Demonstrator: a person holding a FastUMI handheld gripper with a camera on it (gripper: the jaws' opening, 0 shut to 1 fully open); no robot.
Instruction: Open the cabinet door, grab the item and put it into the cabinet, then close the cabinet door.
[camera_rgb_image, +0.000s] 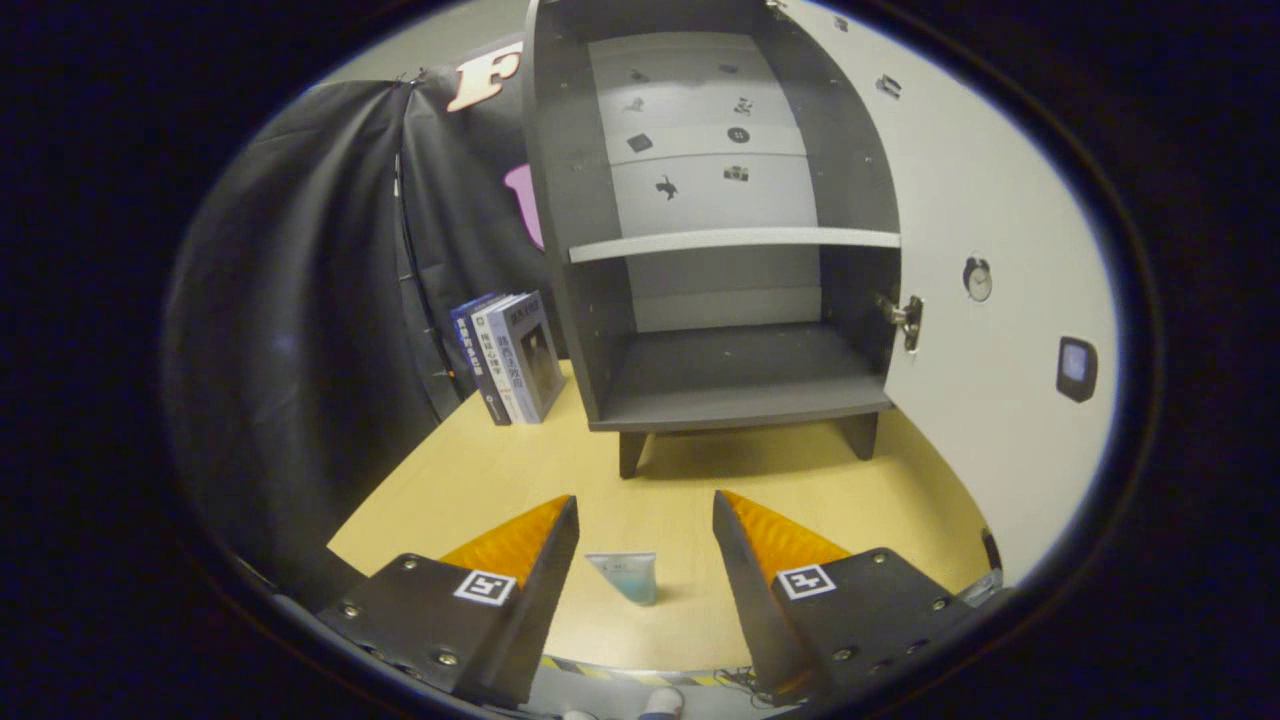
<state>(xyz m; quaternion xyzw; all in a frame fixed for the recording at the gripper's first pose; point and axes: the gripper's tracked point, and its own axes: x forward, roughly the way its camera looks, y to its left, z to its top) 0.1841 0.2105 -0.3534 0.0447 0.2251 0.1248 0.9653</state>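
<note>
A dark grey cabinet (720, 250) stands on the wooden table (480, 480) beyond my fingers, its white door (990, 330) swung wide open to the right. Inside it has one pale shelf (735, 241) and a bare bottom board (740, 385). A small pale blue tube (625, 576) lies on the table near the front edge, between my two fingers and below them. My gripper (645, 510) is open, held above the tube and touching nothing.
Three books (510, 358) stand upright left of the cabinet, against the black cloth wall (300, 330). The open door bears small stickers and a metal hinge (905, 318). A striped tape edge (610, 675) marks the table's near rim.
</note>
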